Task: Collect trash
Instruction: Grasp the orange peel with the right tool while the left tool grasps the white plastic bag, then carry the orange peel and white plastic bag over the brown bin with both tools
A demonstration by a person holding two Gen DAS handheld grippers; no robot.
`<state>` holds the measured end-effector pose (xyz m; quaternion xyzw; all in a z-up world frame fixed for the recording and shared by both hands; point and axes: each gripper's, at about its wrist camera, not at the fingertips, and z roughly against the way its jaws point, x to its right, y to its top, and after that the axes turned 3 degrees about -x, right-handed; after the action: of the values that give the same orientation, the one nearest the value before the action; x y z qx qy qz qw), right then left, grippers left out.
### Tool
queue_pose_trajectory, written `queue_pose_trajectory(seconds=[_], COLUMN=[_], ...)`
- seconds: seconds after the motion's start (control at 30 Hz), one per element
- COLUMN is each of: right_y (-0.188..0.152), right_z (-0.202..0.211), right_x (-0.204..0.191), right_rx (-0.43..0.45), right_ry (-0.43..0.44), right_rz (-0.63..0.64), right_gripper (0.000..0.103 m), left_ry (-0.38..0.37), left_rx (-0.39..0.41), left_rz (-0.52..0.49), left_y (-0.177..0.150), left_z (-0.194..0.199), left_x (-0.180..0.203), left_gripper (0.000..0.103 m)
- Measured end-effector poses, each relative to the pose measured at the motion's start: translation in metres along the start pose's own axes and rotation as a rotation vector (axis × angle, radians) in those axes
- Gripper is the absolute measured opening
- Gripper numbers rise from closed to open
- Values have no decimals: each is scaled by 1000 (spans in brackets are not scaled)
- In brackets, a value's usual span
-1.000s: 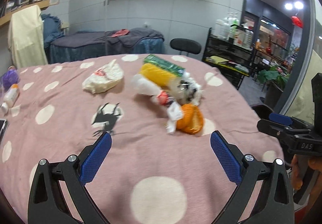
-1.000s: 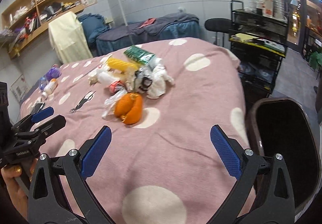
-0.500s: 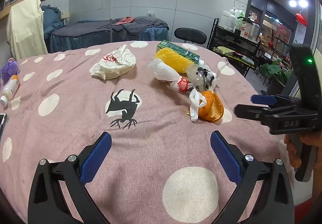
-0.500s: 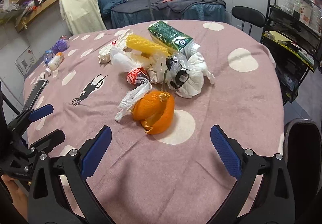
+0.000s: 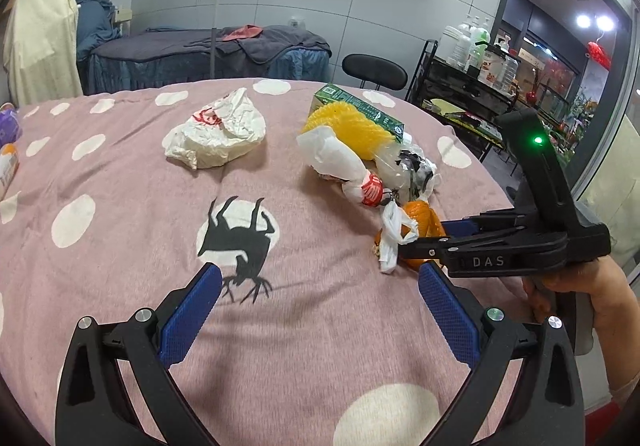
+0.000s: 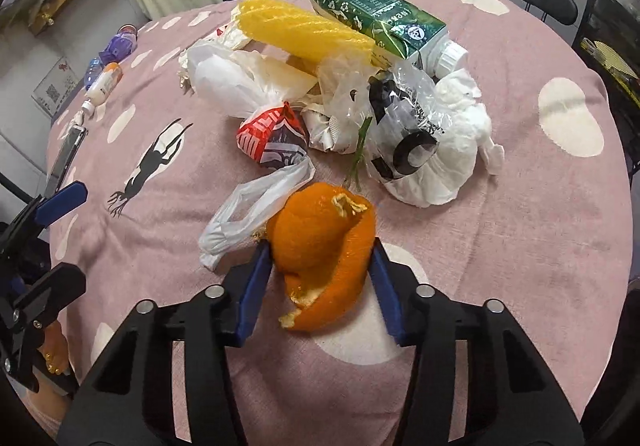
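Since half a second ago my right gripper [image 6: 320, 266] has pushed forward to the orange peel [image 6: 320, 246], and its blue fingers [image 6: 252, 286] have drawn in from a wide spread to sit on either side of the peel, touching it or nearly so; I cannot tell if they press it yet. From my left wrist view the right gripper [image 5: 424, 242] comes in from the right, low over the pink spotted cloth of the desk [image 5: 120, 246]. My left gripper [image 5: 320, 298] hangs back over bare cloth with its fingers spread wide, holding nothing. Peel lies at the near edge of the trash pile, touching a thin white bag [image 6: 248, 213]. Behind it are a red wrapper [image 6: 268, 137], a clear printed bag [image 6: 404, 137], a yellow net sleeve [image 6: 304, 29] and a green carton [image 6: 372, 13]. A crumpled white bag [image 5: 216, 133] lies apart to the left.
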<state>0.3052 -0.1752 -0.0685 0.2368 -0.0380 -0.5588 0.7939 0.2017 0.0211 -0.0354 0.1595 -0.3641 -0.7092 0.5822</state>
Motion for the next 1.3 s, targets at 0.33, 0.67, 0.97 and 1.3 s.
queue_pose_trajectory(seconds=[0.33,0.67,0.97,1.3], right_y=[-35,-71,-103,-132], right_z=[38,84,109,125], right_x=[-4,6,17,33], right_rx=[71,205,304,380], right_ry=[-14,-61,-88,-87], right_rz=[26,-31,-97,-163], right_gripper=[32,32,32,32], left_ry=[-51,16,6,-22], left_rx=[-78,-182,-191,-33], left_rz=[-11,-2,47,89], left_y=[30,54,57,36], left_z=[-43,-107,-111,-41], left_x=[21,34,31,33], left_gripper=[96,78,29,18])
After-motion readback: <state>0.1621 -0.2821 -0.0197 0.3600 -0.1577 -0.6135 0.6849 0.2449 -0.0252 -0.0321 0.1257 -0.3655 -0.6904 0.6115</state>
